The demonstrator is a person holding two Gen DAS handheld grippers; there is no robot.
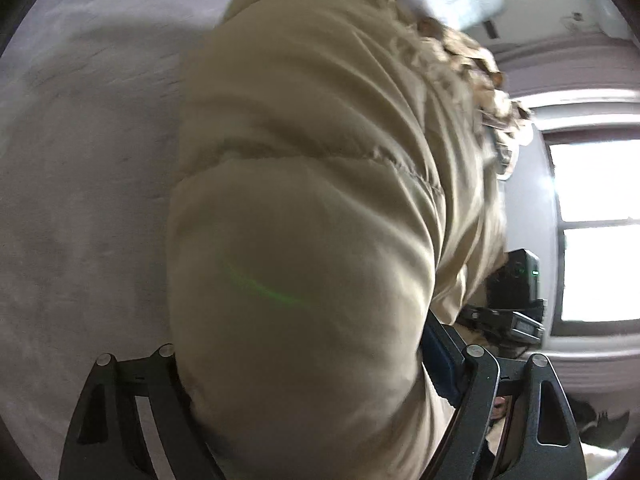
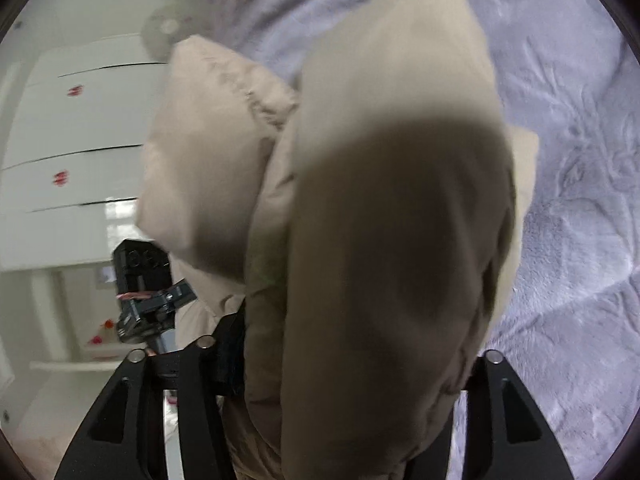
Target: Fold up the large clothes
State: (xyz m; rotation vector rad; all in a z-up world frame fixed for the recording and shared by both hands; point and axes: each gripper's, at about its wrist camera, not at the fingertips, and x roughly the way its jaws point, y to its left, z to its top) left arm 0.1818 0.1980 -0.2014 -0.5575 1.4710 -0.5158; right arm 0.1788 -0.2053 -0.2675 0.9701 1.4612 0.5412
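Right now we have the beige puffer jacket (image 1: 304,200) bunched in both grippers: left gripper (image 1: 316,364) jaws clamped around a thick padded fold, right gripper (image 2: 344,360) jaws likewise closed on a bulky fold, garment filling the centre of both views. To do this well, we'd keep both grips level, carry the fold over together and lay it flat, no dragging. Further out, the grey plush bed cover (image 2: 580,200) sits at 3 o'clock in the right view, white cabinet doors (image 2: 80,140) at 9, a bright window (image 1: 596,232) at 3 in the left view.
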